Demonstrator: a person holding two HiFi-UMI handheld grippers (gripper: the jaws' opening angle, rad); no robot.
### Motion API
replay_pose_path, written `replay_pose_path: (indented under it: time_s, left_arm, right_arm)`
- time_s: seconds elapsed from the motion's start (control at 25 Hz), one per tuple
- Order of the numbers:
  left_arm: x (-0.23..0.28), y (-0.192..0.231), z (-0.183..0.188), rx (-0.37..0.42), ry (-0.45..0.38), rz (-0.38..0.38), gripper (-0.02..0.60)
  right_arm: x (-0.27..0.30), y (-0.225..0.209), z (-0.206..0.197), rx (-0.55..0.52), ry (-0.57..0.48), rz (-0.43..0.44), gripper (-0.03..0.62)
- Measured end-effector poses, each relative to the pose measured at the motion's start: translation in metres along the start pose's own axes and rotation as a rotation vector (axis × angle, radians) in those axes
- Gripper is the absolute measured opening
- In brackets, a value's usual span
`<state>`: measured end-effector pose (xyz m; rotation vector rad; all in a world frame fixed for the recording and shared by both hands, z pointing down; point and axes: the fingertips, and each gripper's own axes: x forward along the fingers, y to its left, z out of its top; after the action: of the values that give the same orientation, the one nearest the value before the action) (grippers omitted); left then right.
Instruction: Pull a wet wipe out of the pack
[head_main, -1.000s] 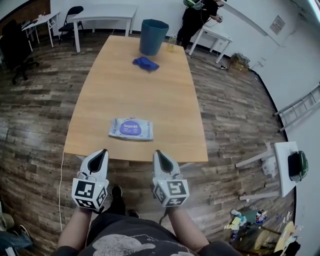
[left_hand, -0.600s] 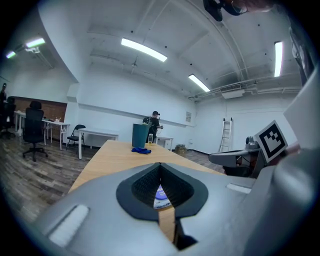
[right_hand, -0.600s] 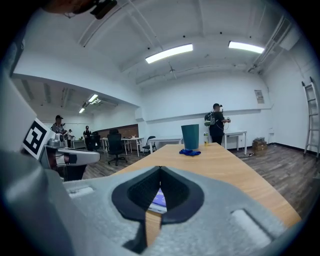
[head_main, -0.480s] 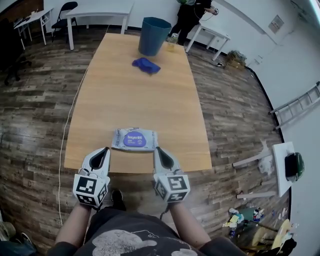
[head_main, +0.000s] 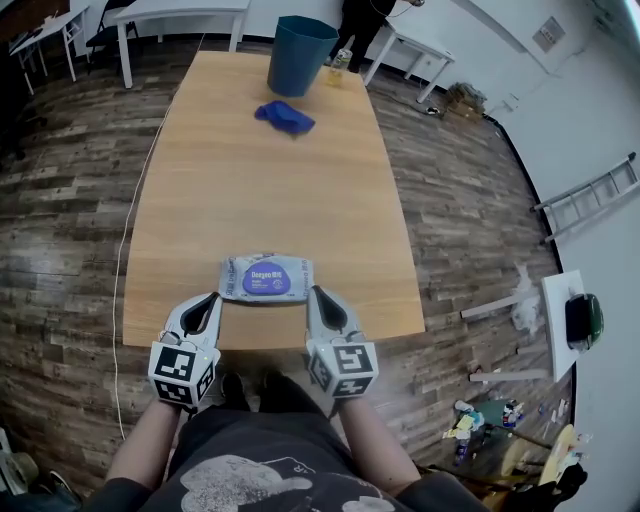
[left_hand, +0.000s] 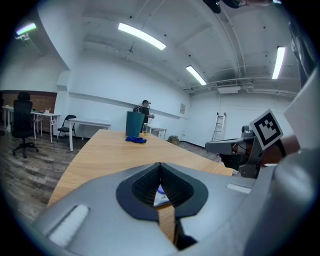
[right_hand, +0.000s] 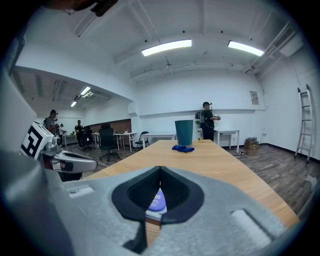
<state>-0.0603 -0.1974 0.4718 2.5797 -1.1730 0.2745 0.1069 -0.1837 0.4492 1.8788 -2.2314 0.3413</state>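
**Head view.** The flat, soft white film wet-wipe pack with a purple oval label (head_main: 266, 279) lies near the front edge of the pale wooden table (head_main: 270, 180). It sits between and just ahead of the left gripper (head_main: 209, 299) and the right gripper (head_main: 315, 293), and neither touches it.

**Left gripper view.** The jaws are closed together with nothing between them. A sliver of the pack (left_hand: 161, 195) shows beyond the tips.

**Right gripper view.** These jaws also meet and hold nothing. The purple label (right_hand: 156, 204) is visible past them.

**Handling.** We judge the pack to be light, pliable and slick, so it is likely to slide or lift when a wipe is drawn. One gripper should pin the body of the pack while the other pinches the wipe at the labelled opening. We cannot tell whether that flap is open.
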Motion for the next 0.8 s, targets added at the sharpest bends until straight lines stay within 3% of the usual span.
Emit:
replay_pose_path:
  time_s: [0.2,0.48,0.8]
  left_arm:
    - [0.022,-0.004,-0.021,0.052,0.083,0.009,0.018]
    - [0.041,-0.011,-0.042,0.052,0.153,0.032,0.018]
    - [0.07,-0.002,-0.077,0.053,0.283,0.059,0.018]
  right_arm:
    - [0.015,-0.009,-0.007,0.018,0.029,0.03,-0.009]
    - [0.039,-0.025,-0.021,0.025,0.076,0.084,-0.009]
    - [0.063,-0.013,-0.043,-0.034,0.182,0.198,-0.008]
